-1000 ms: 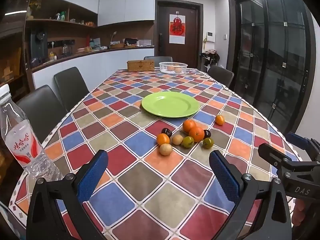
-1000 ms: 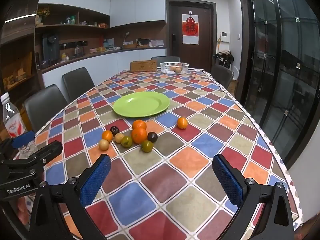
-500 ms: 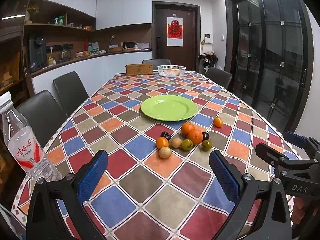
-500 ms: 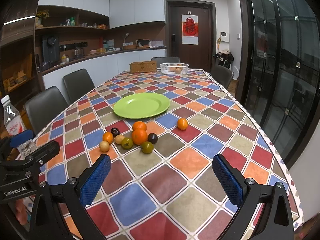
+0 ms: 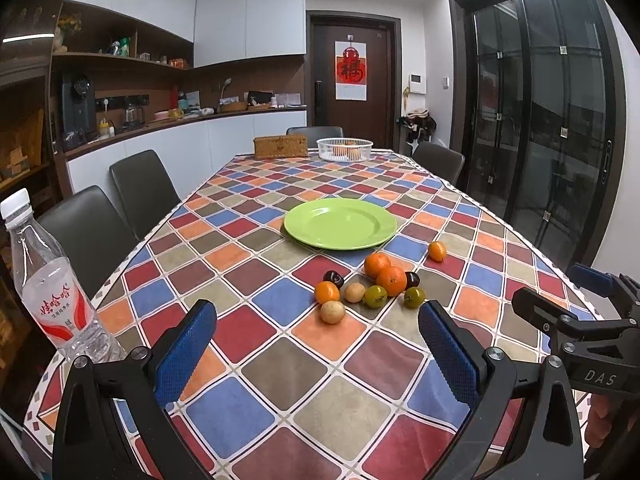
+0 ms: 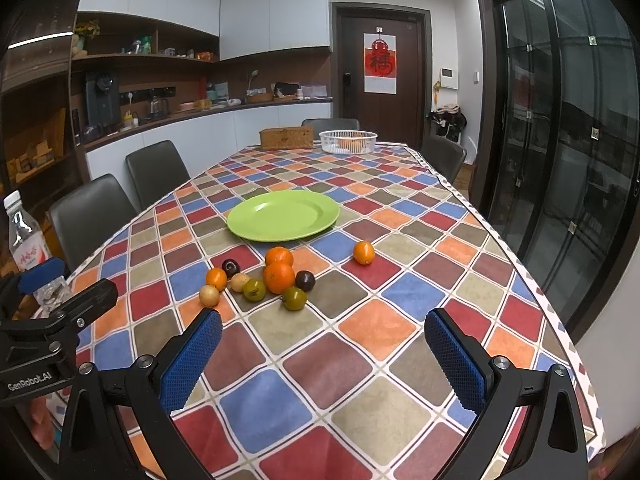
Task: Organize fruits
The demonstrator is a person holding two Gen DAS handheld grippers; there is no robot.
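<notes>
Both grippers are spread wide and empty: the left gripper [image 5: 316, 344] and right gripper [image 6: 324, 348] hover low in frame over the checkered tablecloth [image 6: 380, 360]. The fruit cluster [image 6: 264, 280] lies mid-frame, just below the bare green plate [image 6: 283, 215]; one small orange [image 6: 363, 252] sits apart to its right. Best to take an outlying fruit first, closing gently so neighbours don't roll.

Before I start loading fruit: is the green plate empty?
Empty. The green plate shows a bare surface; the fruits all lie on the tablecloth before it.
</notes>
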